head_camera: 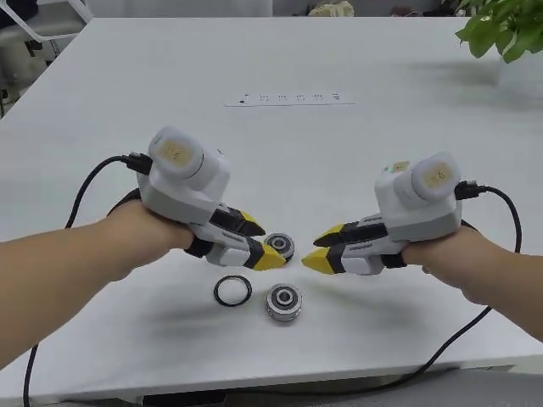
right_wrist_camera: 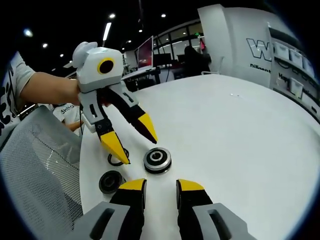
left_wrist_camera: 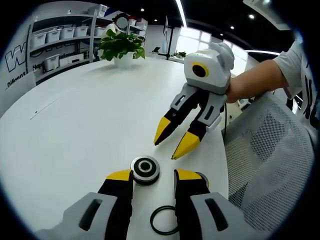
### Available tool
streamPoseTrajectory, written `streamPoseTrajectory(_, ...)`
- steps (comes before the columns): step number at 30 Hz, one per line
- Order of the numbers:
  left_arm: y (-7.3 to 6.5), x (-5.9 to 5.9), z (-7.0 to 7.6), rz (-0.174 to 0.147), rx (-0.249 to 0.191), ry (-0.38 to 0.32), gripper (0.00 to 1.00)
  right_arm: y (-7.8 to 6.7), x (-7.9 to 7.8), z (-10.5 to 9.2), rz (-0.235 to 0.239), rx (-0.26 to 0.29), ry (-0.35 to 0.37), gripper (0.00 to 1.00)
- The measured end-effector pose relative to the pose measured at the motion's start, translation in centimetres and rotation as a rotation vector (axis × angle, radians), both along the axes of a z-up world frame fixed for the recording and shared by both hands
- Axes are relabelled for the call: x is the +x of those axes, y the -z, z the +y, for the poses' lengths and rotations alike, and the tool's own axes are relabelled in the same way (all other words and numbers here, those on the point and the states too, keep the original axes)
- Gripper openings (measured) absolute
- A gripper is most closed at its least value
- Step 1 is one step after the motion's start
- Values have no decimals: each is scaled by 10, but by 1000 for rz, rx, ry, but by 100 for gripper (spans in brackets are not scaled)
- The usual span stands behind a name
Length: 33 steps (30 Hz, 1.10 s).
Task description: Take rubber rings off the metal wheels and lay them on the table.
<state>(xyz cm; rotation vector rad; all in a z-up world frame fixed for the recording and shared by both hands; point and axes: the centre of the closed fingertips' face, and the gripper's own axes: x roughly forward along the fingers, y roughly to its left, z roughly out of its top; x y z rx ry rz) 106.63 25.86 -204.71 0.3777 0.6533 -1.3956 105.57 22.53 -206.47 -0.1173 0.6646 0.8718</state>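
1. Rubber ring lies loose and flat on the bare table, just left of the near wheel.
2. The far wheel sits between the grippers; its dark rim is probably a ring not yet taken off.
3. The left gripper and right gripper are both partly open and hold nothing.
4. Best to pin the hub with one gripper and hook the rim with the other.

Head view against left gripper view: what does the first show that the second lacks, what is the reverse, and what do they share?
The head view adds the hand holding the left gripper. The left gripper view adds shelves of white bins and a mesh chair back. Both share the left gripper and right gripper, both open, the metal wheel between them, the loose rubber ring and the plant.
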Motion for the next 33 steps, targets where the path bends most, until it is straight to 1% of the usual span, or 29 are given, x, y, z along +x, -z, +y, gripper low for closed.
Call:
streamPoseTrajectory(7,3,4,-5,6,-6,-15,24,3,-1,1,5,-3,-4,22)
streamPoseTrajectory(11,7,4,-9,1,-1,-15,18,2,-1,2,5,4,-6,22)
streamPoseTrajectory(12,6,5,-10,-12,-7,-11,17,2,-1,3,5,4,-7,22)
streamPoseTrajectory(14,7,5,-10,-14,-5,-10,15,2,-1,3,4,4,-7,22)
streamPoseTrajectory(16,9,9,-11,-46,4,-14,12,3,0,3,7,4,-7,21)
streamPoseTrajectory(17,9,9,-11,-53,5,-15,10,4,0,4,6,2,-8,21)
streamPoseTrajectory(19,10,10,-11,-83,10,-9,8,4,1,4,7,5,-9,21)
streamPoseTrajectory(20,11,12,-11,-113,17,-1,7,3,1,4,7,6,-9,21)
streamPoseTrajectory(21,11,10,-12,-116,14,7,7,3,2,4,6,6,-9,21)
streamPoseTrajectory(24,11,10,-11,-157,20,22,7,4,4,6,6,7,-10,21)
streamPoseTrajectory(26,13,12,-10,-155,11,14,7,4,4,8,7,9,-10,21)
streamPoseTrajectory(29,12,13,-10,-155,-10,4,7,4,5,10,6,9,-15,22)
streamPoseTrajectory(33,11,13,-11,-153,-17,-8,7,6,7,13,9,10,-23,23)
